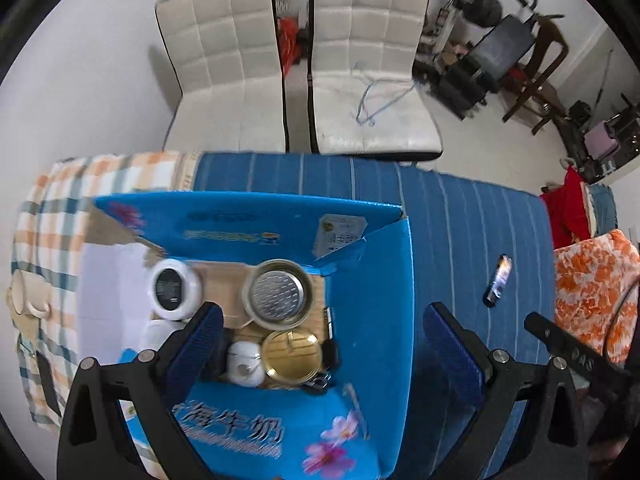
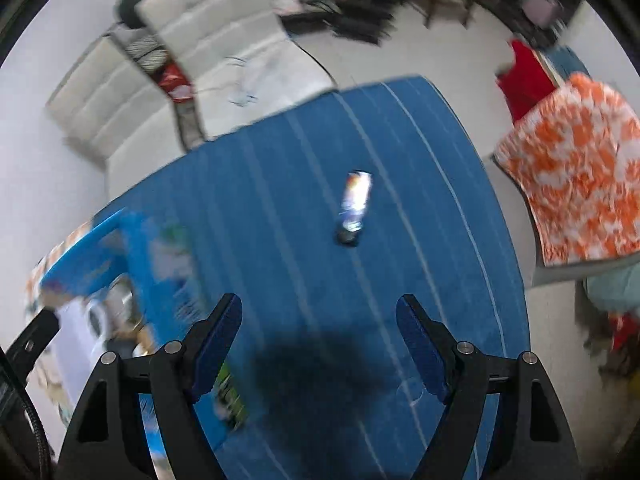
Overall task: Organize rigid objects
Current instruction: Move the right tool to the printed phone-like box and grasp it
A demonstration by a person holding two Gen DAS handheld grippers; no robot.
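Chairs and cloths sitting around the work surface

Two white padded chairs (image 1: 296, 64) are standing behind the blue striped cloth (image 1: 460, 216); a checked cloth (image 1: 52, 208) is lying left, an orange floral cloth (image 1: 596, 280) right.

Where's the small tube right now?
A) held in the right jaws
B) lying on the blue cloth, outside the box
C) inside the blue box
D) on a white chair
B: the tube lies alone on the blue cloth, well clear of the box, and both the right gripper and left gripper have open, empty jaws.
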